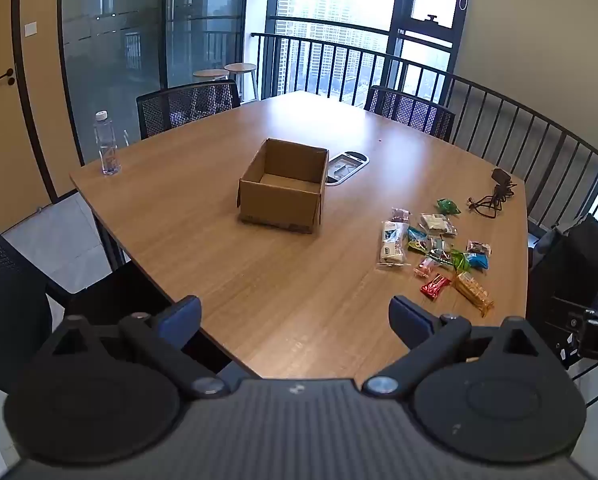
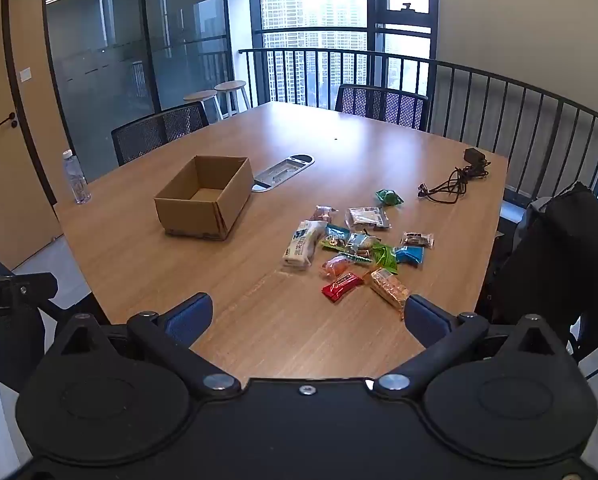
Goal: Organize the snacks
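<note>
An empty cardboard box (image 1: 283, 186) (image 2: 205, 196) stands open-topped mid-table. To its right lies a loose pile of several snack packets (image 1: 435, 248) (image 2: 359, 248), among them a white pack (image 2: 303, 244), a red bar (image 2: 341, 286) and an orange-brown bar (image 2: 389, 288). My left gripper (image 1: 295, 316) hovers open above the table's near edge, nothing between its blue pads. My right gripper (image 2: 309, 316) is open too, over the near edge just short of the snacks, its right finger beside the orange-brown bar.
A water bottle (image 1: 107, 144) stands at the table's far left corner. A grey cable hatch (image 1: 345, 168) sits behind the box, and a black charger with cable (image 2: 455, 180) lies far right. Mesh chairs ring the wooden table (image 2: 259, 308); a dark bag (image 2: 559, 248) rests on the right chair.
</note>
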The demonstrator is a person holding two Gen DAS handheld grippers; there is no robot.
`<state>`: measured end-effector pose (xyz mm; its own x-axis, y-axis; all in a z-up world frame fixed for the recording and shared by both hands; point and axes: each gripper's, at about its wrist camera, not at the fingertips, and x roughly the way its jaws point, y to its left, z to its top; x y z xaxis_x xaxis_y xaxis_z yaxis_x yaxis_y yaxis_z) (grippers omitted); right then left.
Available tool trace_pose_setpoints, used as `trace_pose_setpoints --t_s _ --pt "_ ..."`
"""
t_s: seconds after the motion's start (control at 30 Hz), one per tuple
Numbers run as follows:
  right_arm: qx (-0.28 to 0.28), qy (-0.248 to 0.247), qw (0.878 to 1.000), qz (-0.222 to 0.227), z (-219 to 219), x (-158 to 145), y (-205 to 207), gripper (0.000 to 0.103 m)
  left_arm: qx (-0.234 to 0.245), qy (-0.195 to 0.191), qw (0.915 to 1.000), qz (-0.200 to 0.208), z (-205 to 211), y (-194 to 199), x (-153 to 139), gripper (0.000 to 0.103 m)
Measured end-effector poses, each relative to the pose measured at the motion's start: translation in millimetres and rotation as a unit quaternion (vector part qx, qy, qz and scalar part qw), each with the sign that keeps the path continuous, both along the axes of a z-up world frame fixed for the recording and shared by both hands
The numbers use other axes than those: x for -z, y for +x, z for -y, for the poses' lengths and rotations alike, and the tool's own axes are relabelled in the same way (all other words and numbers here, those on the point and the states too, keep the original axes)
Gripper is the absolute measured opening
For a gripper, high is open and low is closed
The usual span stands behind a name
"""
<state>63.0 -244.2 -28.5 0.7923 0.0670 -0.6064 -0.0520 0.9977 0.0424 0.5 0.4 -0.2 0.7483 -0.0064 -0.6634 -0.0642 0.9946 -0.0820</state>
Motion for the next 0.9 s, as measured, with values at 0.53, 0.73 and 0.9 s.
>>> trace_pose_setpoints --t_s 0.53,0.73,0.9 --pt "-0.001 0.0 1.0 -0.011 -4.6 1.7 -2.7 0.103 0.007 0.005 1.0 -0.003 0.0 -0.2 0.3 0.1" --pt "-0.002 -0.002 1.0 -0.01 -6.6 0.8 -5.5 0.103 0.007 0.005 1.0 -0.002 0.0 0.3 0.0 0.1" --pt "-0.001 -0.002 1.0 -0.01 -5.8 1.3 -6.8 0.103 0.007 0.005 1.0 -0.001 -0.1 0.1 0.2 0.1"
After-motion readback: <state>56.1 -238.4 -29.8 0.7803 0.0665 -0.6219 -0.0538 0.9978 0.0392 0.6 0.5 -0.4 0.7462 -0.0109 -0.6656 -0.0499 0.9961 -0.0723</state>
